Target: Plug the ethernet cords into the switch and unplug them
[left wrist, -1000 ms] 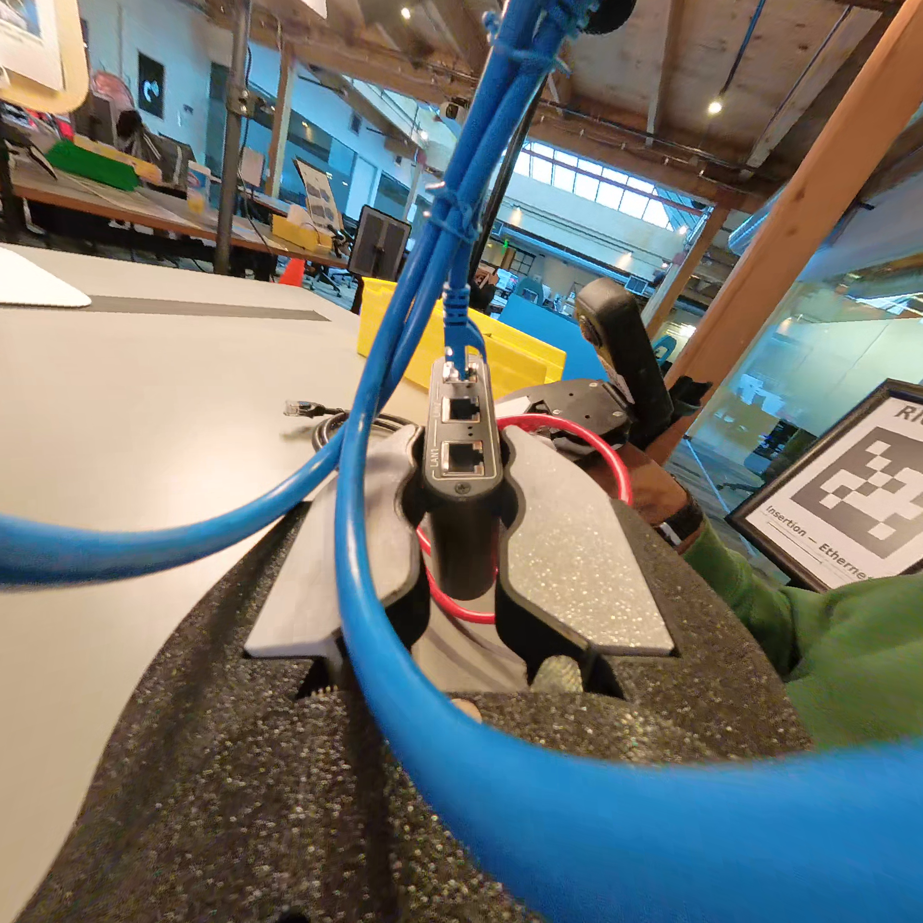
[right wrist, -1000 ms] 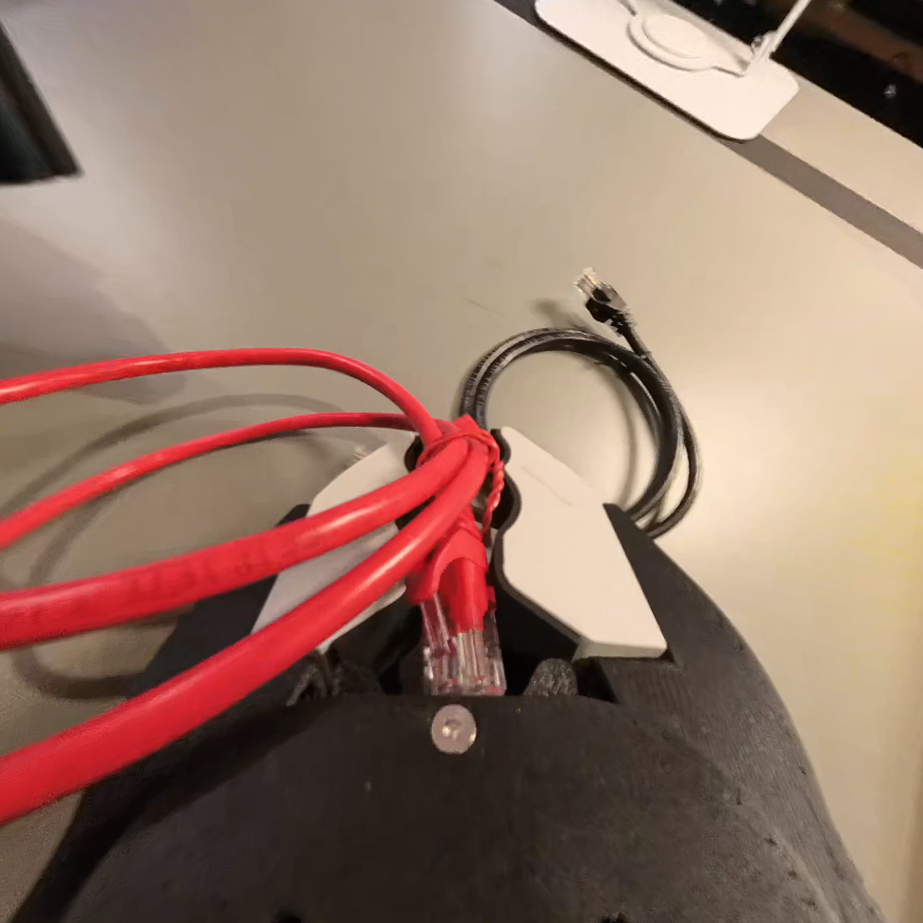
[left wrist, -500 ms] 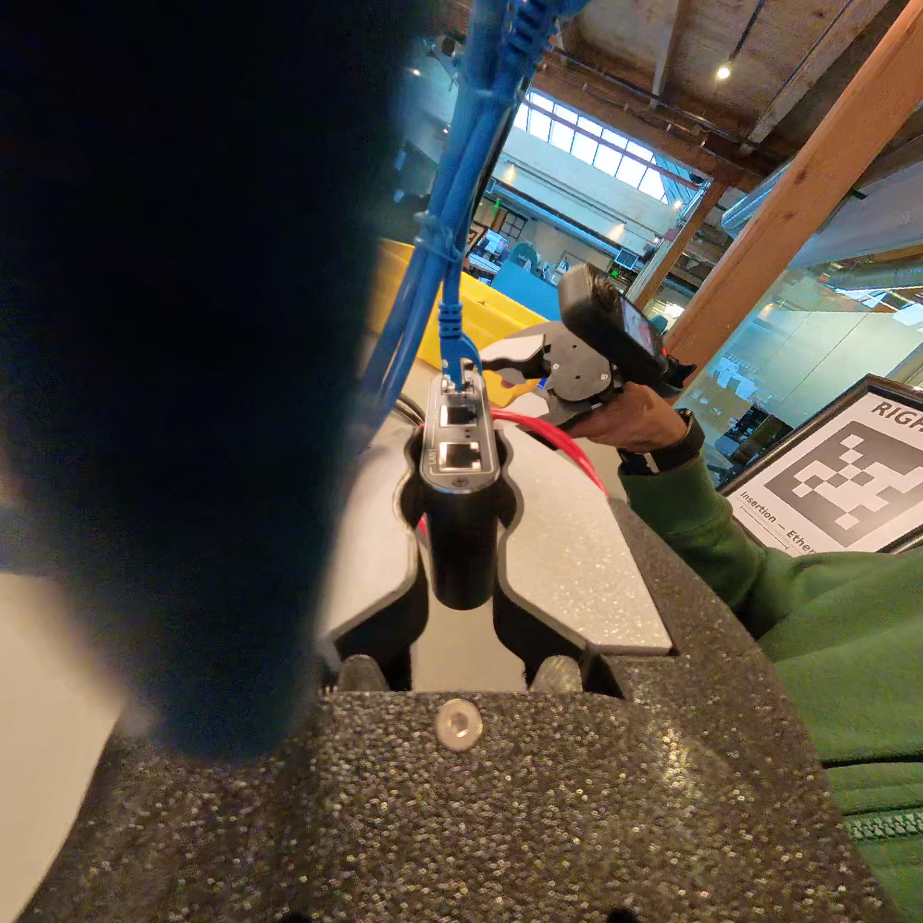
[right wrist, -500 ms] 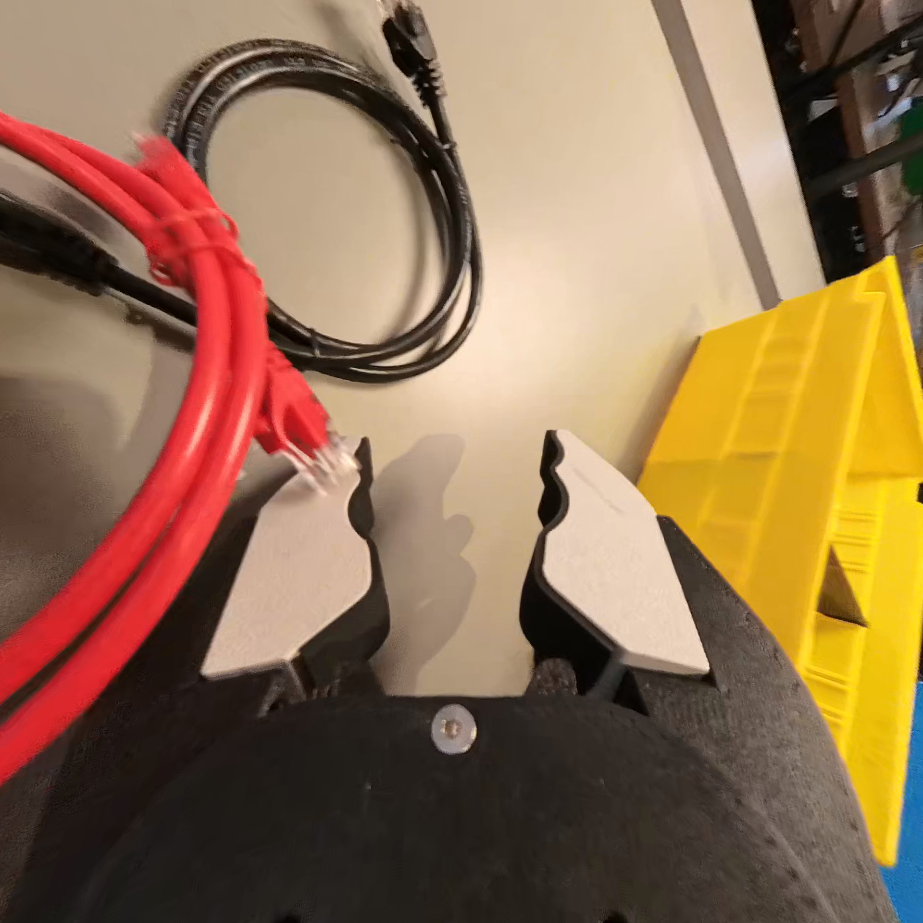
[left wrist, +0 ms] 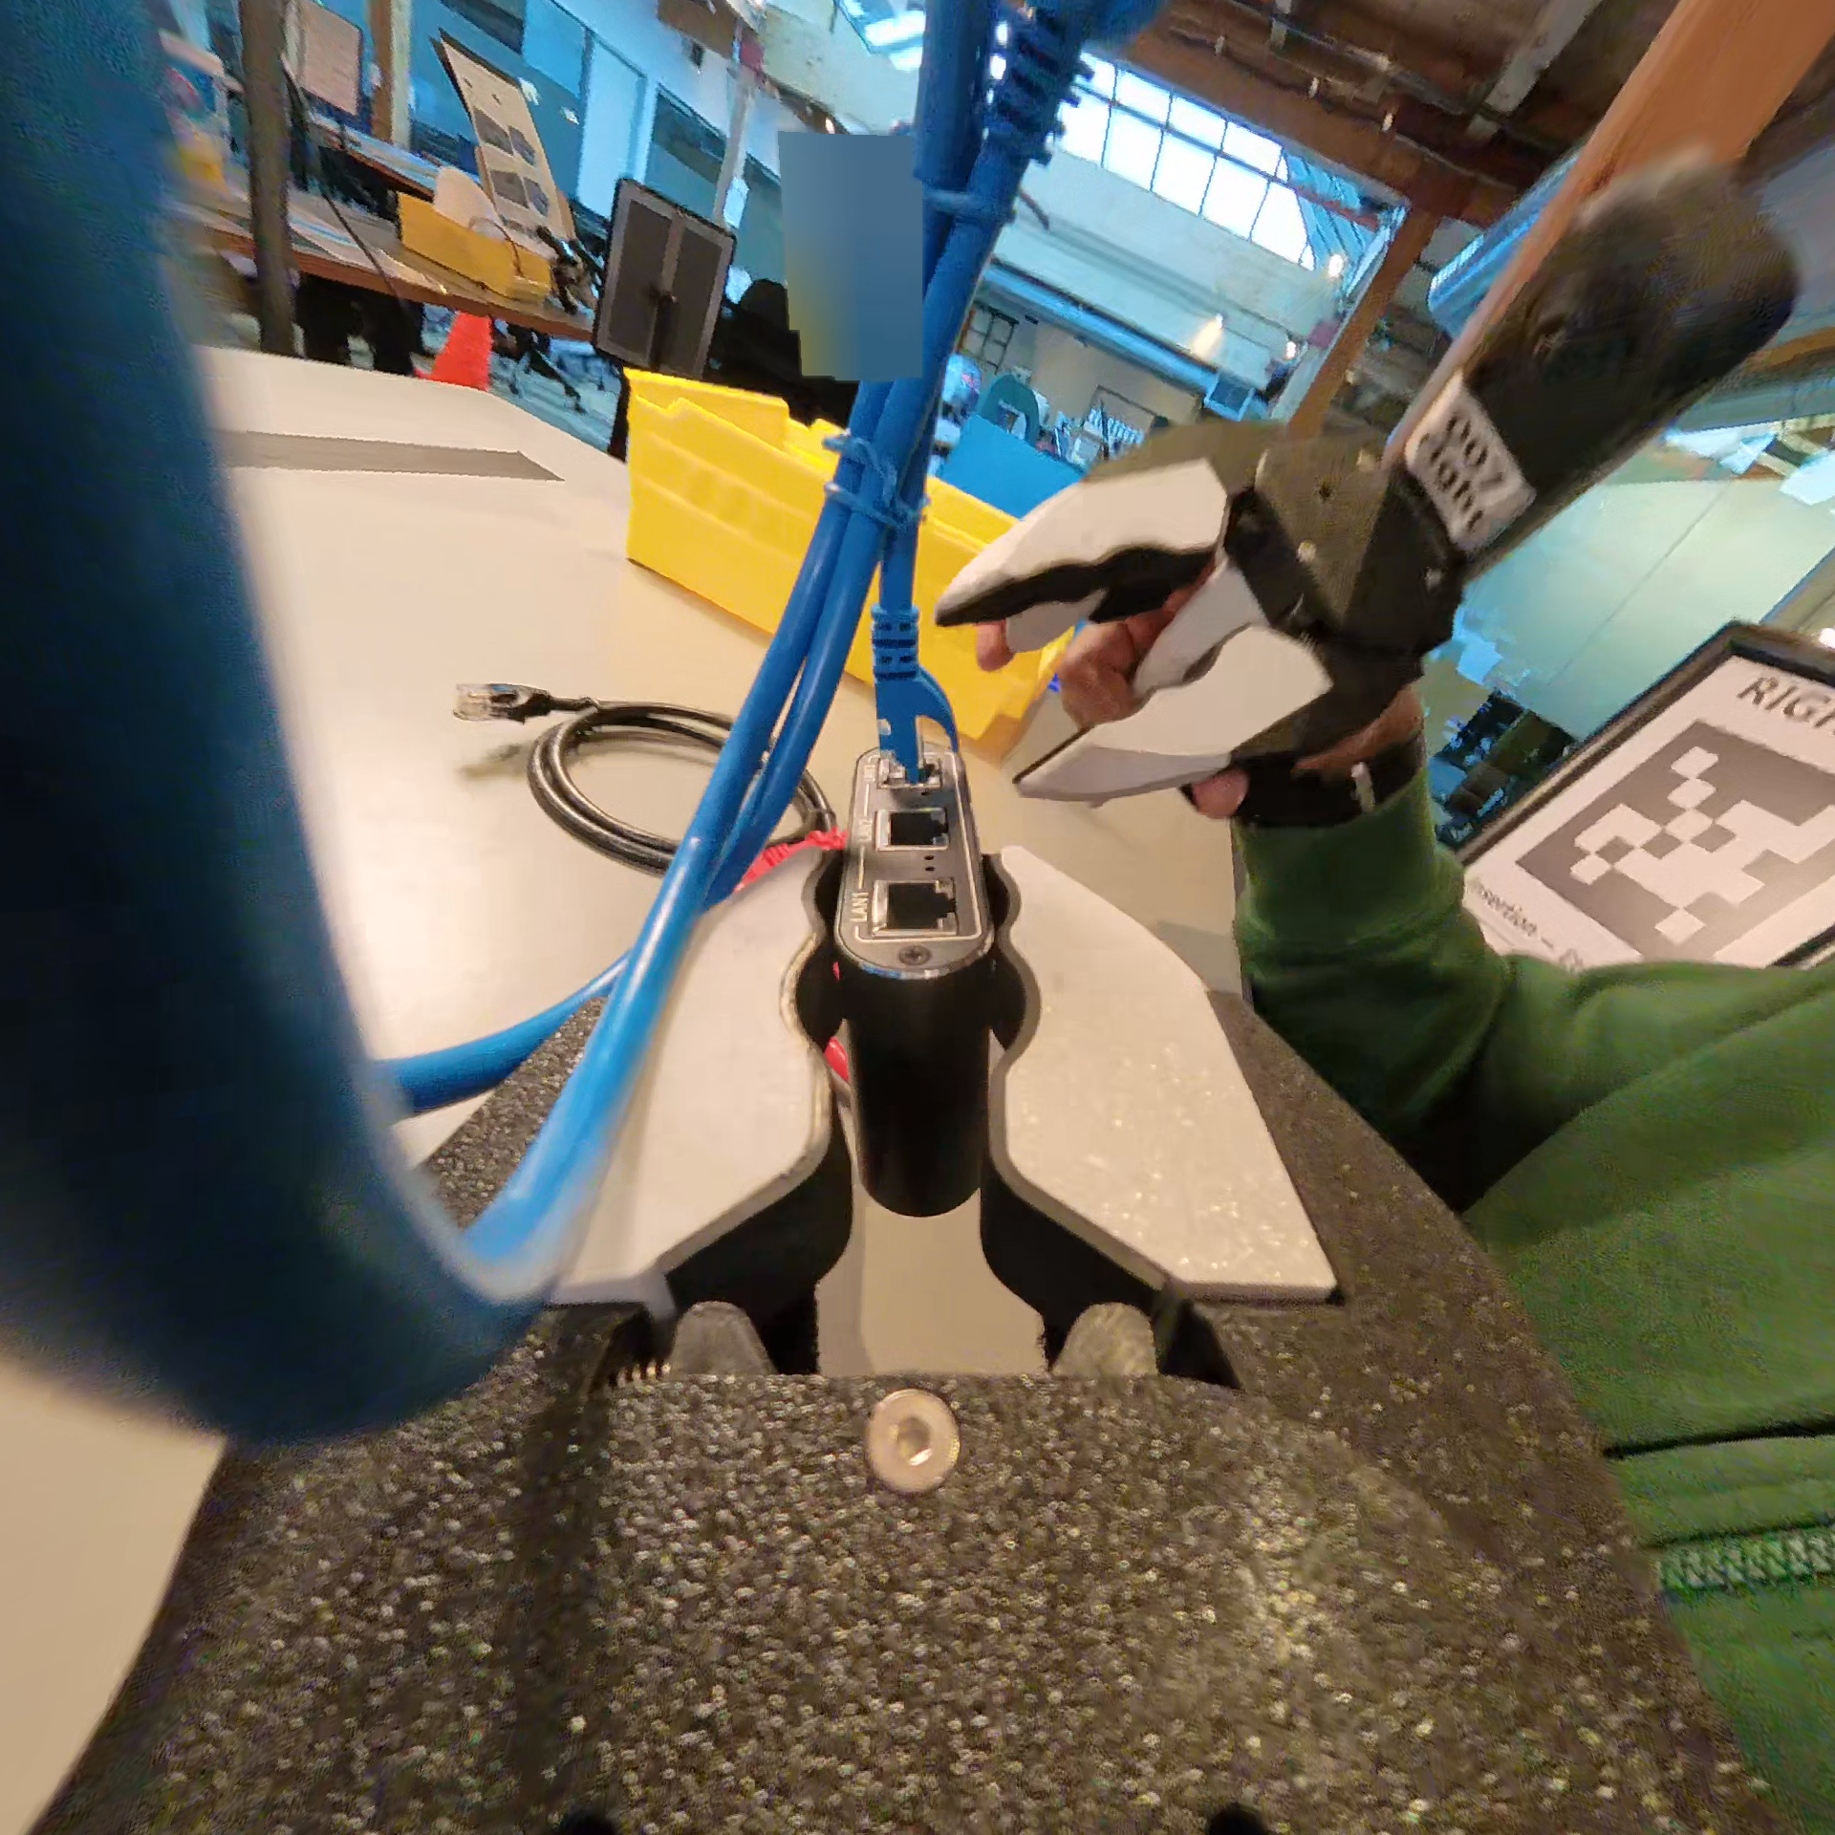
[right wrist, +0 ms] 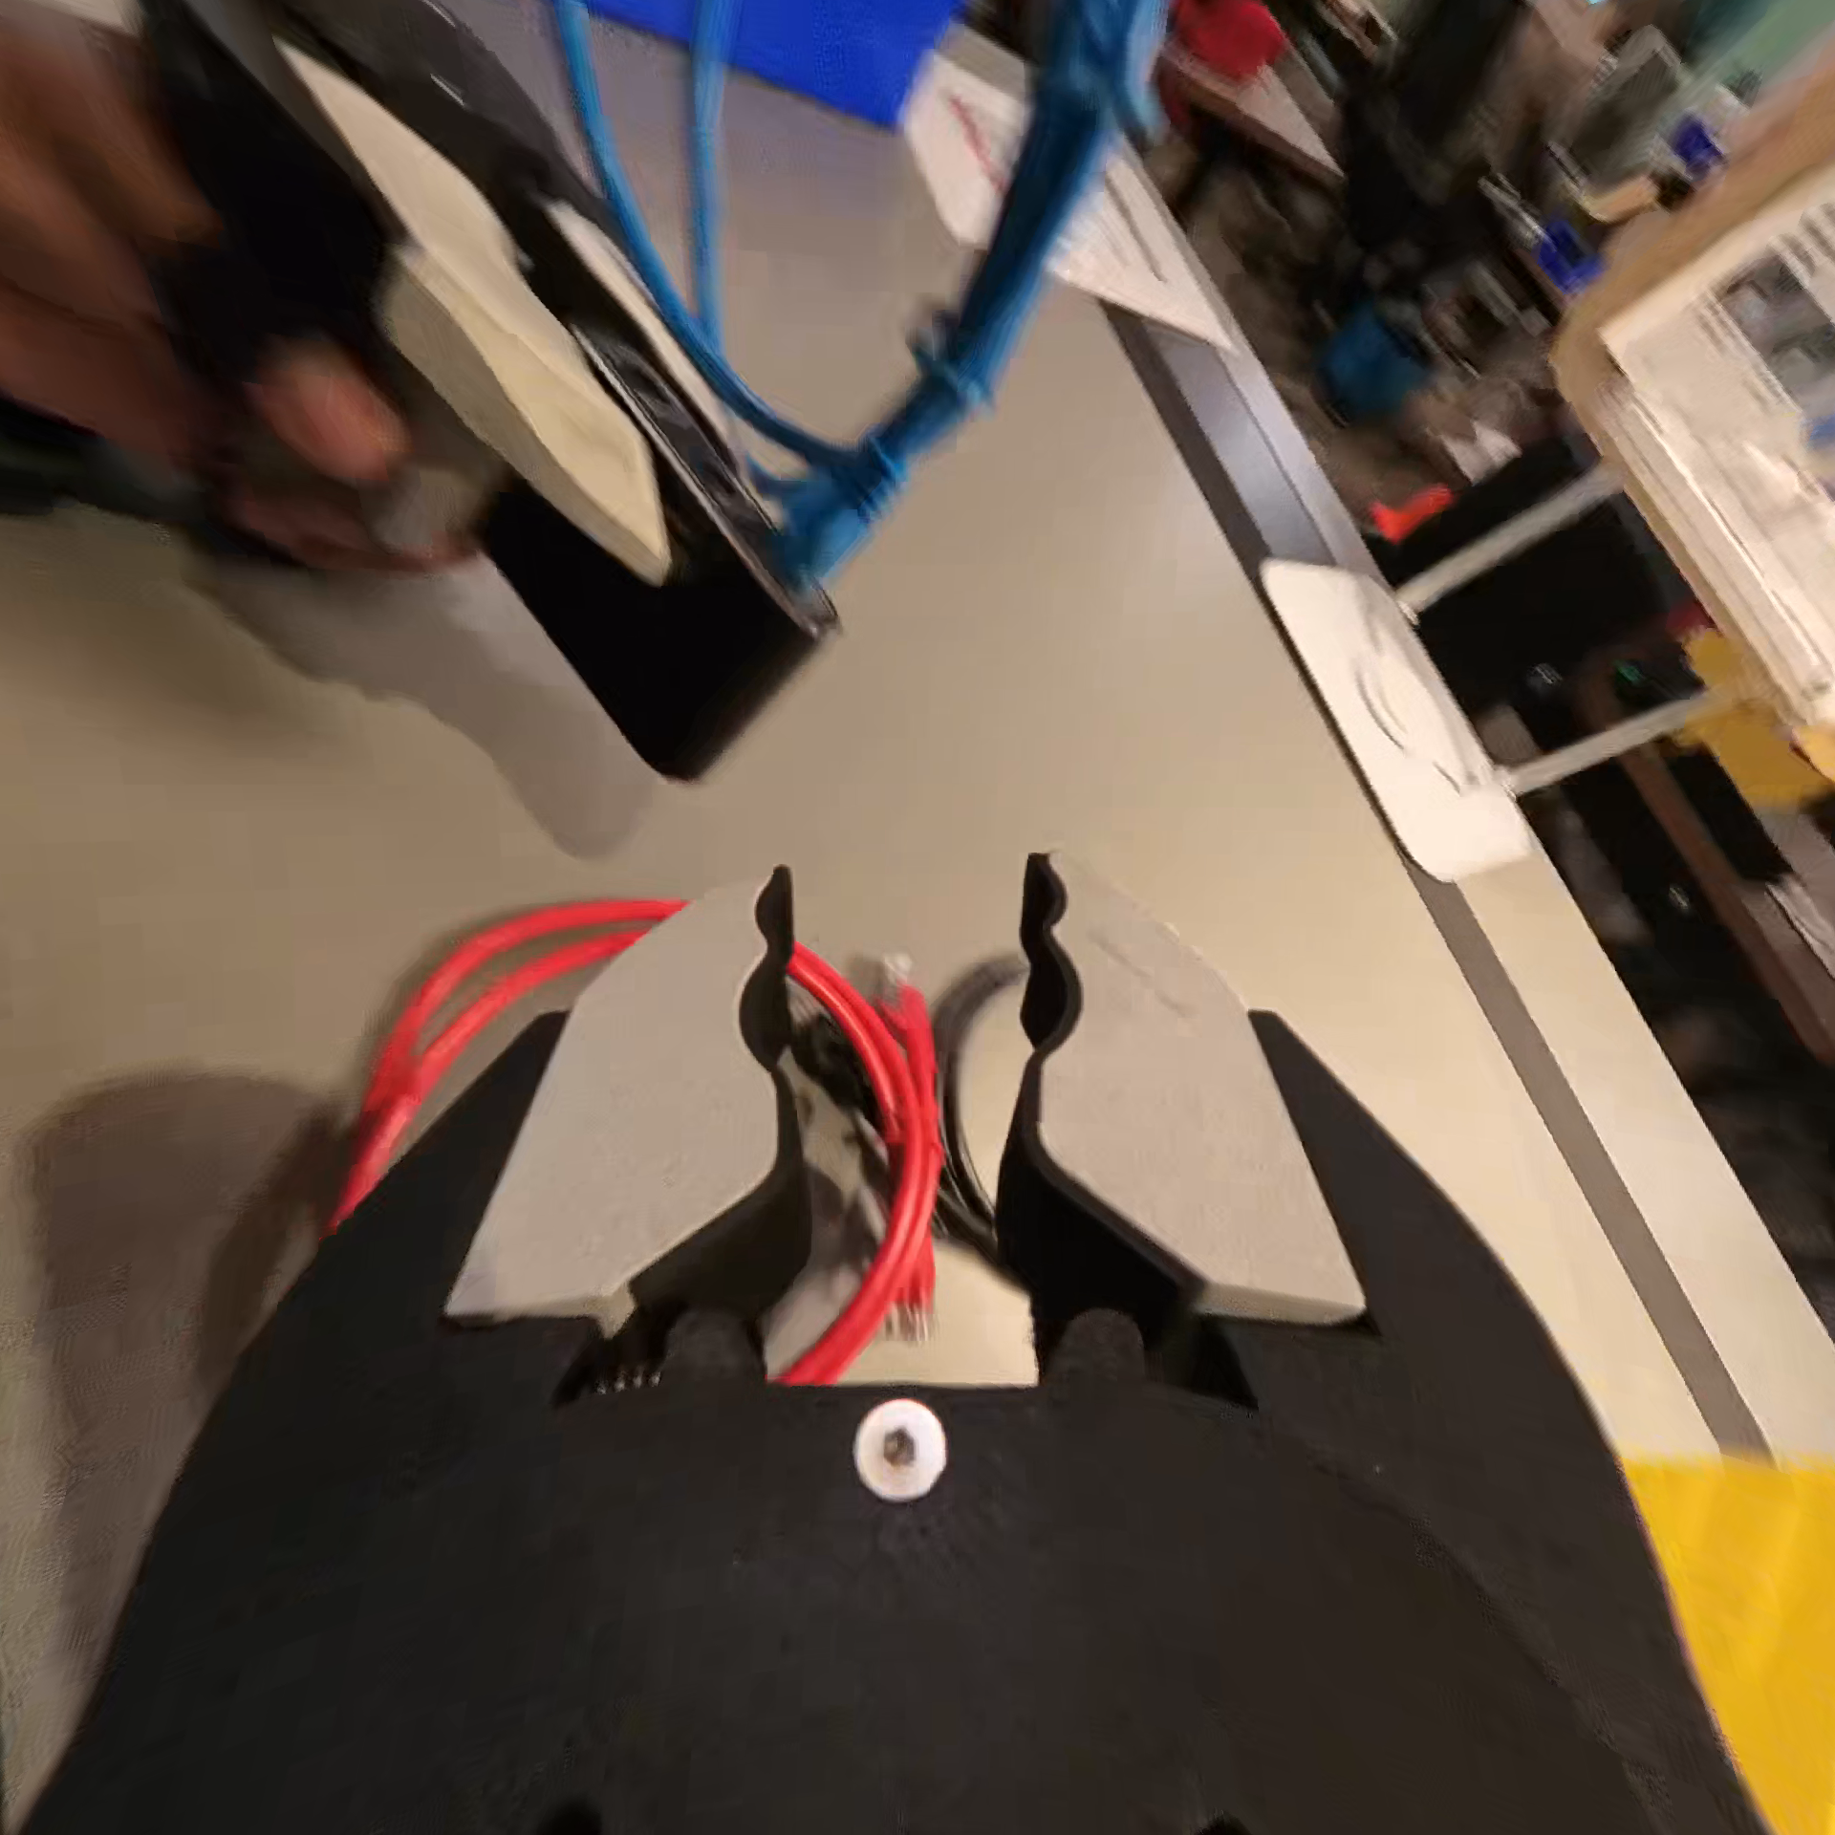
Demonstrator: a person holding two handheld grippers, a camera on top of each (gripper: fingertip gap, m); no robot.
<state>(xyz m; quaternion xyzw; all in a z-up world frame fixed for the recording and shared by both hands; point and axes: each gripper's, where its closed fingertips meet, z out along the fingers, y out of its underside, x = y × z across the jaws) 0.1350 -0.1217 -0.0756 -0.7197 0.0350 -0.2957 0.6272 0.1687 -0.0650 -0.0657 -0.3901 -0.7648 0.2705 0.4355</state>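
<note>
My left gripper (left wrist: 914, 879) is shut on a black switch (left wrist: 912, 1053) and holds it upright above the table. A blue ethernet cord (left wrist: 899, 655) is plugged into the switch's far port; the two nearer ports are empty. My right gripper (right wrist: 906, 884) is open and empty above the table; in the left wrist view it (left wrist: 983, 695) hovers just right of the blue plug. A red cord (right wrist: 899, 1112) lies coiled on the table under the right gripper. The right wrist view is blurred and shows the switch (right wrist: 675, 655) and blue cord (right wrist: 894, 467) at upper left.
A coiled black cord (left wrist: 635, 794) lies on the grey table (left wrist: 397, 596), left of the switch. A yellow bin (left wrist: 755, 496) stands behind it. A framed marker sign (left wrist: 1678, 844) is at the right. A white pad (right wrist: 1390, 715) lies near the table's edge. The tips of one gripper are about 8 cm away from the tips of the other.
My right gripper has opened and let go of the red cord, which now lies on the table. It has lifted and swung toward the switch. My left gripper still holds the switch.
</note>
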